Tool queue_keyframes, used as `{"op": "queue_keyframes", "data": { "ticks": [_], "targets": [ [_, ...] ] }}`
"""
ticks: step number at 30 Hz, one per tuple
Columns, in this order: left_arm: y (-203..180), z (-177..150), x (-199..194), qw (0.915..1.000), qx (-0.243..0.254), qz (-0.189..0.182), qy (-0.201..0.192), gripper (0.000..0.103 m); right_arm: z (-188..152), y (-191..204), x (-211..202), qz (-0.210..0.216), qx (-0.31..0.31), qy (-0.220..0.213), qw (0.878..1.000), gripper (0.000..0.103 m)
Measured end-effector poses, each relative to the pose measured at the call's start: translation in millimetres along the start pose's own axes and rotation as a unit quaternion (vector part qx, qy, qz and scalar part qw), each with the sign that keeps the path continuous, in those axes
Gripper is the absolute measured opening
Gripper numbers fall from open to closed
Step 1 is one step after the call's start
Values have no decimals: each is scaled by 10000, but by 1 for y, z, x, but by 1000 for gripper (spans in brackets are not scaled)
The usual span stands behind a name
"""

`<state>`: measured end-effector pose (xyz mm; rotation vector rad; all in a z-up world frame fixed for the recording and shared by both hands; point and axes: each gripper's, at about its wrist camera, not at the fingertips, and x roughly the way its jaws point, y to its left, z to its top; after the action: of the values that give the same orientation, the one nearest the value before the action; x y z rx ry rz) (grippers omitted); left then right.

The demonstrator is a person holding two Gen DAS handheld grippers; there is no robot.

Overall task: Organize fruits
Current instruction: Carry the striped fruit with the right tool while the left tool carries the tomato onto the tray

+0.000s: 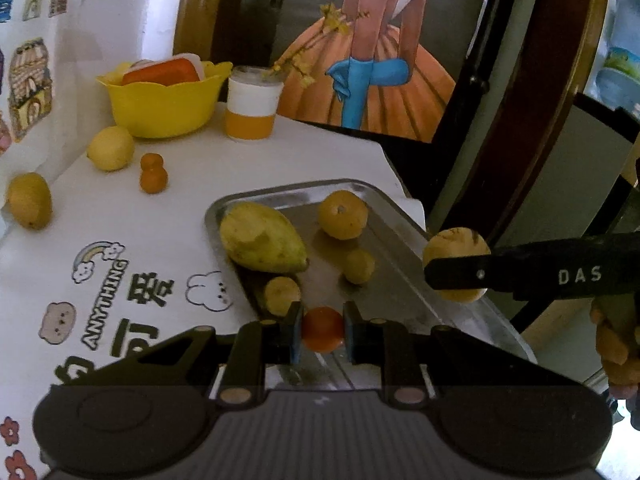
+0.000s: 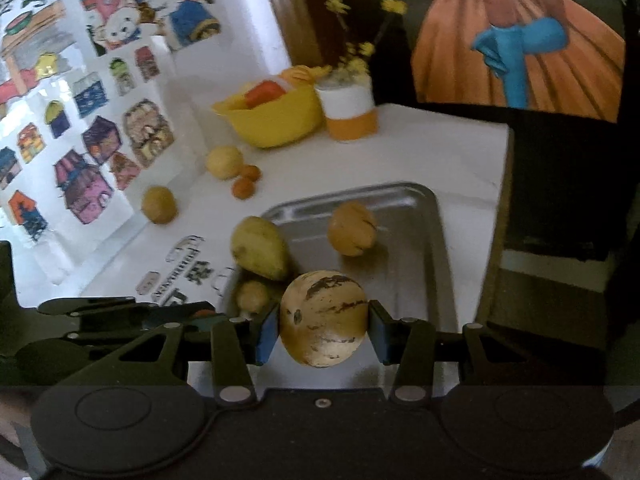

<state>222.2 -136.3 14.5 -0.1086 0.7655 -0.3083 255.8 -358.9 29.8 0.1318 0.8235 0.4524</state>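
Right gripper (image 2: 323,330) clamps striped melon (image 2: 323,318) above steel tray (image 2: 436,240).

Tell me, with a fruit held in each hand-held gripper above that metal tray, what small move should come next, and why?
Probably lower the left hand-held gripper and release its small orange fruit onto the metal tray. It seems to hang just above bare tray floor, where other fruits already lie. The right hand-held gripper, gripping the striped yellow fruit, can follow.

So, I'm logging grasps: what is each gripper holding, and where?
Left gripper pinches a small orange fruit across its sides. Right gripper clamps a striped yellow melon across its middle.
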Motion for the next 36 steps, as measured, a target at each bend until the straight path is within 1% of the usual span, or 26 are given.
{"op": "queue_keyframes", "data": {
  "ticks": [6,13,21,33,34,35,36],
  "targets": [
    [-6,-4,14,9998,53,132,124,22,-4,-7,17,67,-11,32,10000,48],
    [-4,-3,23,9995,45,212,226,23,-6,-14,32,129,47,111,9998,48],
    [-3,-3,29,9993,40,262,281,23,-9,-15,38,78,2,143,9999,48],
    [1,-2,31,9989,-60,286,362,24,-9,-6,42,-38,-275,97,9996,50],
    [1,-2,31,9989,-66,289,355,27,-9,-6,42,-27,-273,85,9996,51],
    [1,-2,30,9989,-66,293,357,29,-9,-6,41,-30,-281,82,9996,54],
    [1,-2,29,9990,-63,269,360,34,-9,-5,40,-46,-303,70,9995,56]
  ]
}}
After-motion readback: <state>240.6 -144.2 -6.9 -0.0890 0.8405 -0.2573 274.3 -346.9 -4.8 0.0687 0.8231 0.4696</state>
